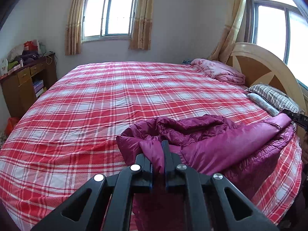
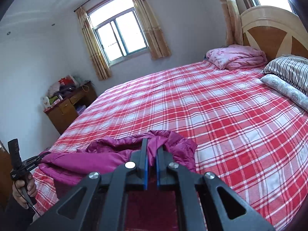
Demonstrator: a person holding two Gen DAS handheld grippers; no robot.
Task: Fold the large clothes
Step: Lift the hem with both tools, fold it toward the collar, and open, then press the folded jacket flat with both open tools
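A purple padded jacket (image 1: 221,140) lies bunched at the near edge of a bed with a red and white plaid sheet (image 1: 125,96). My left gripper (image 1: 158,150) is shut on a fold of the jacket's edge. My right gripper (image 2: 152,146) is shut on another part of the jacket (image 2: 107,157). In the left wrist view the right gripper (image 1: 288,113) shows at the far right, at the jacket's other end. In the right wrist view the left gripper (image 2: 41,156) shows at the far left, held by a hand. The jacket stretches between the two grippers.
A wooden headboard (image 1: 265,67) stands at the right. A folded pink quilt (image 1: 219,70), a striped pillow (image 1: 273,96) and a patterned pillow (image 2: 284,89) lie by it. A cluttered wooden desk (image 1: 25,77) stands at the far left wall. Two curtained windows are behind.
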